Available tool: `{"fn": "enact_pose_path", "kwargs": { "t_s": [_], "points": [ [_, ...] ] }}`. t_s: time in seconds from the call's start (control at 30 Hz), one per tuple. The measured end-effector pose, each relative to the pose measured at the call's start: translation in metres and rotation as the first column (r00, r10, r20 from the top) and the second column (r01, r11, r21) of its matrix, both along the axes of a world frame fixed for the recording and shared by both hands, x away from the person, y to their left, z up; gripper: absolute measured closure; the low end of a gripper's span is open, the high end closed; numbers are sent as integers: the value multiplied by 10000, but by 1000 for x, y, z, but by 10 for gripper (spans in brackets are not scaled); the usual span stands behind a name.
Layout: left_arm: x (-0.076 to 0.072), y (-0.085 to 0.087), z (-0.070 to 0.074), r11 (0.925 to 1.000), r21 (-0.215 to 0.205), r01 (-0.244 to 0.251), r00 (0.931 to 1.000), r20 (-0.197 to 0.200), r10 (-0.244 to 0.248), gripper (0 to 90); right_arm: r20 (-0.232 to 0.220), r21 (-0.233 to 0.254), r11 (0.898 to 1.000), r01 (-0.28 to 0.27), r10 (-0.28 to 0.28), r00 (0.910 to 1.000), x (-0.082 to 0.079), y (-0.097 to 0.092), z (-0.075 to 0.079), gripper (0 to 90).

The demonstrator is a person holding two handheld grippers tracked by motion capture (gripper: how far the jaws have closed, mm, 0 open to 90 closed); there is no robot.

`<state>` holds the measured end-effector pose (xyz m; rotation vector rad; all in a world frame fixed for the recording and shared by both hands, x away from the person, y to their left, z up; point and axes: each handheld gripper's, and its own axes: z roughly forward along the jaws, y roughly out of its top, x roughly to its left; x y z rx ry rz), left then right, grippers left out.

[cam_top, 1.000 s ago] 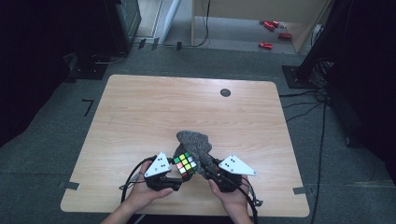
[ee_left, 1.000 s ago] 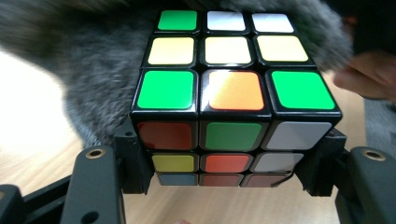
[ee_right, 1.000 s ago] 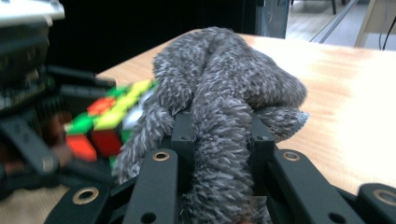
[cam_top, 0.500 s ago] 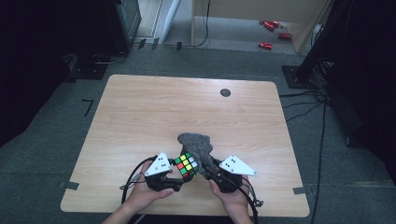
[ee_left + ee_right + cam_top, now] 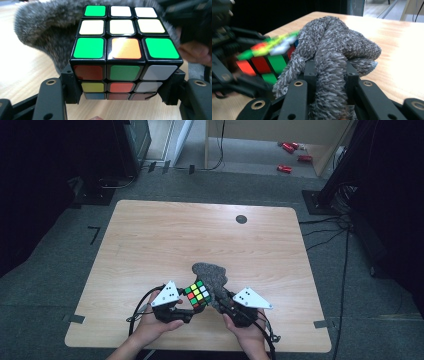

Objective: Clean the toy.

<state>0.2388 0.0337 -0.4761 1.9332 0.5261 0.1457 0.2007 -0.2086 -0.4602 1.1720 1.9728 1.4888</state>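
Two grippers: left gripper (image 5: 186,314) was clamped on cube (image 5: 198,293); right gripper (image 5: 218,301) pinched grey cloth (image 5: 212,275)
Progress: cube was met by cloth at 3 o'clock; wiping judged unfinished

Bare table (image 5: 200,235) beyond cloth (image 5: 210,272)
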Motion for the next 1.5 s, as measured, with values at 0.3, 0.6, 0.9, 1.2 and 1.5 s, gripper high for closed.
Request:
{"fn": "enact_pose_path", "kwargs": {
  "t_s": [0.3,0.6,0.9,1.2,1.5],
  "points": [
    [-10,-10,4,9994,215,283,9992,266,-289,352,-19,216,9998,49,-49,10000,3,-5,-1,724],
    [-3,0,7,9997,-234,-99,9999,77,101,352,-11,-8,10000,58,-58,10000,-2,-1,2,724],
    [-12,-12,6,9984,101,559,9983,176,-560,352,-43,170,9998,120,-119,9999,5,-4,0,723],
    [1,3,6,9979,-620,-191,9992,-355,169,352,-113,29,10000,45,-45,9999,1,-2,1,723],
    [-10,-12,1,9995,13,305,9993,-210,-305,352,33,461,9989,102,-104,9999,3,-4,9,720]
  ]
}}
